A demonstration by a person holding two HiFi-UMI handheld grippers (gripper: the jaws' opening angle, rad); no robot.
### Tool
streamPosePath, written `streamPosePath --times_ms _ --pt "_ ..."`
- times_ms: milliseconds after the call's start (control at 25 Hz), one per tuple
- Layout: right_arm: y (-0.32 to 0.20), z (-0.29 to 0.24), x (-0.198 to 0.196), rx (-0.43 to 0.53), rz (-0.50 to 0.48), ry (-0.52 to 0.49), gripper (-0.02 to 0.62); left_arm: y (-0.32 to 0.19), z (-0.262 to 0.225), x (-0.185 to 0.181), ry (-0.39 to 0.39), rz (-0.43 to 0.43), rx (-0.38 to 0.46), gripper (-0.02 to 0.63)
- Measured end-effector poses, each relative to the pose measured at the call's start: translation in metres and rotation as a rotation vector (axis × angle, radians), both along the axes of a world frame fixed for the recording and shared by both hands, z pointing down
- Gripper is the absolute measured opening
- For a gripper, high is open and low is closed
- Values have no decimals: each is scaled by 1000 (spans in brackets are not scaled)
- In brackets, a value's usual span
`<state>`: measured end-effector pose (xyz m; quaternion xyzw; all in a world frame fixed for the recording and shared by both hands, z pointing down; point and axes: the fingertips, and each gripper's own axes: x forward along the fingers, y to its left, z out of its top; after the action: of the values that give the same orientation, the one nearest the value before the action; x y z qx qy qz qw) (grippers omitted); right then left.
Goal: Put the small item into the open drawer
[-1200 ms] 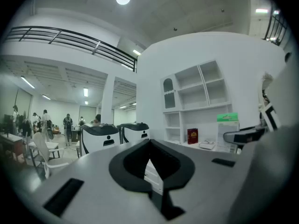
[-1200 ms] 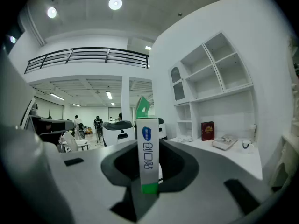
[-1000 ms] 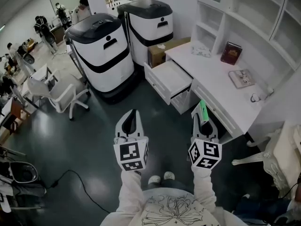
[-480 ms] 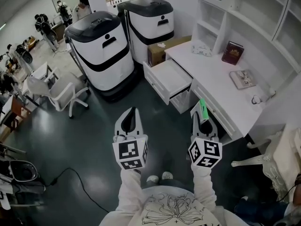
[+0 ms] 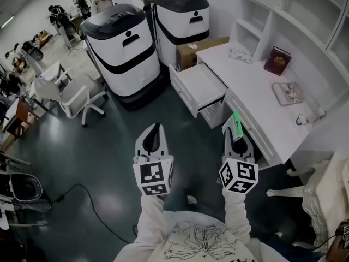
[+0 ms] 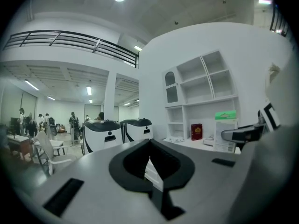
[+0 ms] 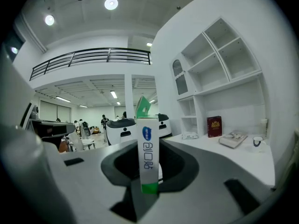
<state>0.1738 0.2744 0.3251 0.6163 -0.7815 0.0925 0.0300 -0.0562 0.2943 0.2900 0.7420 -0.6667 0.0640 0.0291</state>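
A small white box with a green end (image 5: pixel 236 119) stands upright between the jaws of my right gripper (image 5: pixel 235 126), which is shut on it. In the right gripper view the box (image 7: pixel 149 158) fills the middle, blue print on its face. My left gripper (image 5: pixel 157 126) hangs level beside the right one, shut with nothing in it; its fingers (image 6: pixel 163 162) come together to a point. The open drawer (image 5: pixel 200 87) juts from the white desk (image 5: pixel 256 86), ahead of both grippers and slightly left of the right one. Both grippers are over the dark floor, short of the drawer.
Two large white-and-black machines (image 5: pixel 128 51) (image 5: pixel 182 18) stand left of the drawer, with a cardboard box (image 5: pixel 193 51) behind it. On the desk lie a red book (image 5: pixel 277 60) and a second book (image 5: pixel 287 93). A white chair (image 5: pixel 71 100) and a floor cable (image 5: pixel 82 198) are at left.
Both grippers have moved forward together toward the desk, and the desk and machines look a little nearer. The right gripper's hold on the box is unchanged.
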Motion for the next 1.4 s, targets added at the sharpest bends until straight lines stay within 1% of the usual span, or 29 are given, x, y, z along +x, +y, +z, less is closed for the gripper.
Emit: streamPosePath --times_ms 240,360,640,1040,1240,1400 --pt "-24 11 -2 -27 -3 -3 87 -26 6 -2 -2 -5 -16 6" --pt "-44 13 -4 -31 2 -4 87 -48 9 -5 0 -3 -21 5" --pt "-123 17 -7 -28 36 17 87 -131 17 -8 18 40 -28 6" --pt "-243 6 -27 -26 80 10 87 -264 5 -27 6 93 -16 5" --pt "-288 14 -32 -38 107 6 87 -313 12 -36 3 115 -25 5" --pt "-316 25 -34 -65 119 -1 87 -343 23 -39 0 126 -51 5"
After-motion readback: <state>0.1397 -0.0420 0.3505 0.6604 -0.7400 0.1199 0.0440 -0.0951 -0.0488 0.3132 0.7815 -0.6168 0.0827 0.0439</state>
